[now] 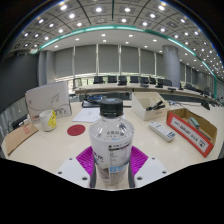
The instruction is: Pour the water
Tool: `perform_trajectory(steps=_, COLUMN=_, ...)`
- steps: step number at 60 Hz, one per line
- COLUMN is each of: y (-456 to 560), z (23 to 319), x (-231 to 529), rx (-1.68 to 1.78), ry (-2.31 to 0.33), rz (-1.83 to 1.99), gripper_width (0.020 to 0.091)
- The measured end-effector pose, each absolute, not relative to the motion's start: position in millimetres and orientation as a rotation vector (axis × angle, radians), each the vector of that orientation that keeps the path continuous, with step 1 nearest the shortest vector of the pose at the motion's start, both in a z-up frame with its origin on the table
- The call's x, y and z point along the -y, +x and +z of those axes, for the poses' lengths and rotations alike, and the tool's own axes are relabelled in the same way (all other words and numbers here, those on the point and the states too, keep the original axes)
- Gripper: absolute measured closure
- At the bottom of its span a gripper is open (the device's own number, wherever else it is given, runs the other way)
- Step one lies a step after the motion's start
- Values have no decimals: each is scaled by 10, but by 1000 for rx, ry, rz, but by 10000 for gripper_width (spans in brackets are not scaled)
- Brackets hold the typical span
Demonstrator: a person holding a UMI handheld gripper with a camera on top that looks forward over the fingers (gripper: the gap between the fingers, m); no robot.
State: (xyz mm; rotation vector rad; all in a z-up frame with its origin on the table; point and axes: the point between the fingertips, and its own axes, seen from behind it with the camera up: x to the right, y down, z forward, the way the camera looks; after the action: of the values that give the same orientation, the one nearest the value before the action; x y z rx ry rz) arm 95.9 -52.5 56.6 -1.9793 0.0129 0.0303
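Off to the left of our gripper (pixel 111 160) and well ahead of it, we see a pale whiteboard-like panel (pixel 45 99) leaning on the tabletop (pixel 40 148), and just in front of the panel a small yellow object (pixel 50 122) that we cannot identify. A little nearer the centre, still left of the fingers and beyond them, a flat red disc (pixel 76 129) lies on the light wooden surface, with a sheet of white paper (pixel 88 115) beyond it. Straight ahead, between the two fingers, stands a clear plastic water bottle (pixel 111 140) with a dark cap (pixel 111 104) on and a label around its body; it is upright and looks filled with clear liquid. The magenta pads (pixel 138 157) show at both sides of the bottle's lower body and seem to lie against it, so we read the gripper as clamped on the bottle, though the contact at the very edges is hard to make out. We cannot tell whether the bottle's base rests on the table or is lifted, since the base is hidden low between the fingers. To the right of the bottle and beyond the fingers, an open cardboard box (pixel 151 104) sits on the table, and nearer to us lies a small flat white package (pixel 161 130). Furthest right, a red and white carton (pixel 192 128) lies at an angle near the table's edge. Behind all this, rows of desks with dark monitors (pixel 120 80) stretch across a large room.
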Motion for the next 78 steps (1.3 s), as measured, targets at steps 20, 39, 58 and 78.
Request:
perform_trajectory(steps=20, y=946, z=1004, x=223, rx=46, ry=-1993, rz=-92, gripper_width=669)
perform_trajectory(steps=39, y=331, z=1792, x=-648, rx=337, ry=-1923, rz=-566, gripper_width=670)
perform_trajectory(steps=58, y=-875, z=2029, x=-1490, rx=966, ry=-1622, rz=-1168, gripper_width=672)
perform_trajectory(steps=78, y=-1417, z=1740, x=-1818, rx=1559, ry=-1143, rz=-1626, gripper_width=674)
